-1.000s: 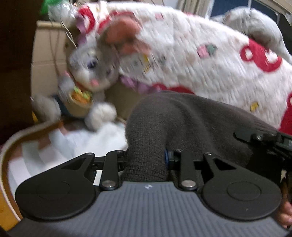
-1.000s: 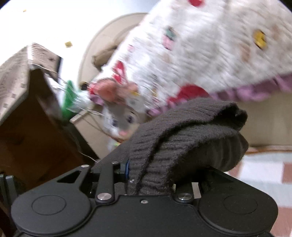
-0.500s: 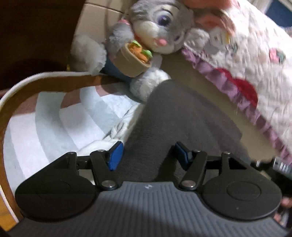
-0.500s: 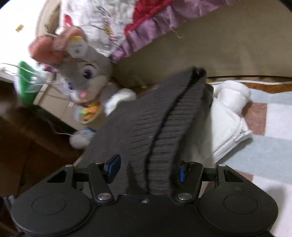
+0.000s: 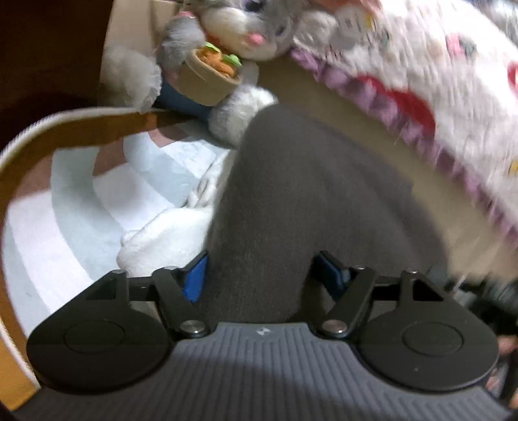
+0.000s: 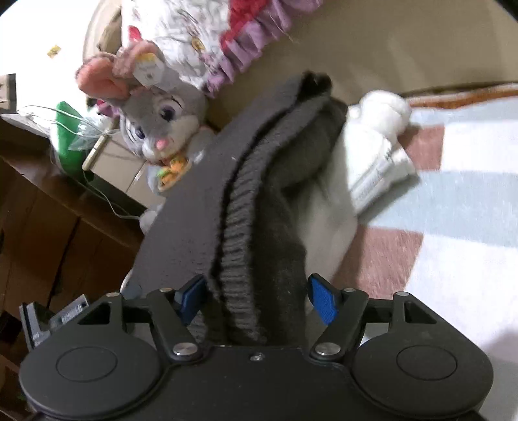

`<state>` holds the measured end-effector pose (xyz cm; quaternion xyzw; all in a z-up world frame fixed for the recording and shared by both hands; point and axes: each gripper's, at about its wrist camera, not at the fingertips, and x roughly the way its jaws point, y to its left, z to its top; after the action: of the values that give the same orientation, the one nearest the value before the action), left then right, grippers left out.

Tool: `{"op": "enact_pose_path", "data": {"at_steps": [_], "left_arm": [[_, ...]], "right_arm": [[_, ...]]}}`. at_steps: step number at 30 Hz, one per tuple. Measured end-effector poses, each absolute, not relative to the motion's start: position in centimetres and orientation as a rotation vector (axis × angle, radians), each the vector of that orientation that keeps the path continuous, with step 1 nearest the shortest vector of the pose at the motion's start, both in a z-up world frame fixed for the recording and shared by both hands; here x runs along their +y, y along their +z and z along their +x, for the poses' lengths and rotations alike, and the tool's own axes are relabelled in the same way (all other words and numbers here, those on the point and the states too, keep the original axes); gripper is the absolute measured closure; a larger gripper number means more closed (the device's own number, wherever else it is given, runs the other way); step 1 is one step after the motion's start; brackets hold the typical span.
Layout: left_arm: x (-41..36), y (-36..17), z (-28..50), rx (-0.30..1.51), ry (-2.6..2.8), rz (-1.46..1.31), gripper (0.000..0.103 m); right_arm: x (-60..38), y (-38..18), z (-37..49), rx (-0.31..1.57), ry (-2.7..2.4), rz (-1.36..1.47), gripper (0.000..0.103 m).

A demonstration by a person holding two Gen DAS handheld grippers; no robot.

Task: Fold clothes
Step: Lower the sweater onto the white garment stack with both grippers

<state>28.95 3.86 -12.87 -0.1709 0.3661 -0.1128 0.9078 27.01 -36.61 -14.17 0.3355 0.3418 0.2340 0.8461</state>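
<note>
Grey knit fills the middle of the left wrist view: the dark grey sweater (image 5: 301, 194) runs straight out ahead of the left gripper (image 5: 264, 275) and blocks most of what lies beyond. Left of it sits a white fleecy garment (image 5: 162, 239), spread on a rug (image 5: 97, 200) of pale blue, white and dusty pink blocks with a tan border. Up ahead, a grey plush rabbit (image 5: 239, 29) hugs a little basket of felt vegetables, leaning on a cardboard box (image 5: 136, 29). To the right hangs a white quilt (image 5: 430, 81) with red patches and a purple frill, blurred. No writing reads here. The jaws have just been opening and now stand wide, blue pads clear on both sides, the sweater lying loose between them.

Over to the right wrist view. The sweater (image 6: 259, 200) again stretches ahead of the right gripper (image 6: 257, 298), its ribbed hem doubled into a thick ridge down the centre. It rests on the white garment (image 6: 372, 155), whose zip edge shows off to the right, on the same rug (image 6: 453, 226). Ahead and left, the rabbit (image 6: 162, 123) wears a paper tag on its ear, the print too small to read. Further left stand brown cardboard boxes (image 6: 48, 226) and something green (image 6: 66, 129) in clear wrap. These jaws too have just been opening and stand wide, the knit slack between the pads, neither pad pressing it.
</note>
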Motion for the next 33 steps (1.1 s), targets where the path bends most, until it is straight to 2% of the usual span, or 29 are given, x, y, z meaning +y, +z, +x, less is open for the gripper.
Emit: {"op": "enact_pose_path", "data": {"at_steps": [1,2,3,4,5,6,7,9,11,13,14,15,16,17,18,19,20,21,22,24,28,31,33], "left_arm": [[3.7,-13.1,29.0,0.767,-0.218,-0.345,0.028],[3.8,-13.2,29.1,0.768,-0.217,-0.378,0.028],[3.9,-13.3,29.2,0.769,-0.216,-0.415,0.029],[3.9,-13.4,29.2,0.769,-0.224,-0.443,0.030],[4.0,-13.4,29.2,0.764,-0.232,-0.460,0.045],[4.0,-13.1,29.0,0.753,-0.254,-0.456,0.074],[4.4,-12.5,28.7,0.718,-0.290,-0.461,0.079],[6.0,-11.3,27.9,0.600,-0.349,-0.582,0.080],[6.9,-11.1,27.8,0.567,-0.368,-0.657,0.080],[6.9,-11.5,28.1,0.585,-0.353,-0.659,0.079],[6.5,-12.1,28.6,0.630,-0.324,-0.629,0.076],[6.2,-12.6,29.1,0.672,-0.293,-0.605,0.069],[6.1,-13.1,29.4,0.693,-0.264,-0.601,0.063],[5.9,-13.7,29.6,0.714,-0.234,-0.598,0.048],[5.8,-14.2,29.9,0.733,-0.205,-0.596,0.047],[5.8,-14.4,30.0,0.730,-0.215,-0.622,0.048],[5.7,-14.2,30.0,0.717,-0.237,-0.629,0.067],[5.6,-14.0,30.0,0.704,-0.260,-0.634,0.076],[5.4,-13.4,29.7,0.674,-0.271,-0.592,0.078],[5.7,-11.6,28.9,0.577,-0.272,-0.595,0.079],[8.6,-10.3,29.2,0.421,-0.209,-0.861,0.076],[9.1,-11.0,29.4,0.457,-0.097,-0.878,0.071],[7.9,-11.2,29.9,0.560,0.031,-0.695,0.069]], "right_arm": [[-36.4,-13.8,26.8,0.687,0.489,0.696,0.032],[-36.0,-13.5,26.8,0.674,0.491,0.674,0.037],[-35.5,-13.1,26.9,0.677,0.496,0.646,0.047],[-35.1,-12.7,27.1,0.685,0.502,0.621,0.049],[-34.9,-12.4,27.2,0.694,0.515,0.611,0.054],[-35.1,-12.0,27.2,0.695,0.536,0.626,0.057],[-35.4,-11.7,27.1,0.689,0.566,0.658,0.058],[-36.0,-11.1,26.9,0.663,0.614,0.720,0.058],[-36.1,-11.1,27.0,0.667,0.631,0.741,0.058],[-35.8,-11.5,27.5,0.693,0.625,0.738,0.052],[-35.5,-11.8,27.7,0.706,0.615,0.724,0.046],[-35.1,-12.2,27.8,0.721,0.602,0.711,0.037],[-34.7,-12.6,27.9,0.737,0.587,0.700,0.035],[-34.3,-13.0,27.9,0.748,0.577,0.686,0.035],[-34.0,-13.1,27.8,0.747,0.570,0.668,0.035],[-33.8,-13.1,27.7,0.739,0.561,0.648,0.038],[-33.5,-13.0,27.7,0.730,0.552,0.629,0.052],[-33.5,-12.3,27.4,0.698,0.558,0.621,0.062],[-33.5,-11.1,26.8,0.647,0.574,0.622,0.063],[-33.8,-8.7,26.3,0.579,0.621,0.668,0.065],[-34.4,-6.7,27.5,0.655,0.668,0.981,0.065],[-32.6,-10.5,26.6,0.786,0.619,1.392,0.065],[-30.1,-13.7,25.7,0.901,0.568,1.427,0.060]]}}
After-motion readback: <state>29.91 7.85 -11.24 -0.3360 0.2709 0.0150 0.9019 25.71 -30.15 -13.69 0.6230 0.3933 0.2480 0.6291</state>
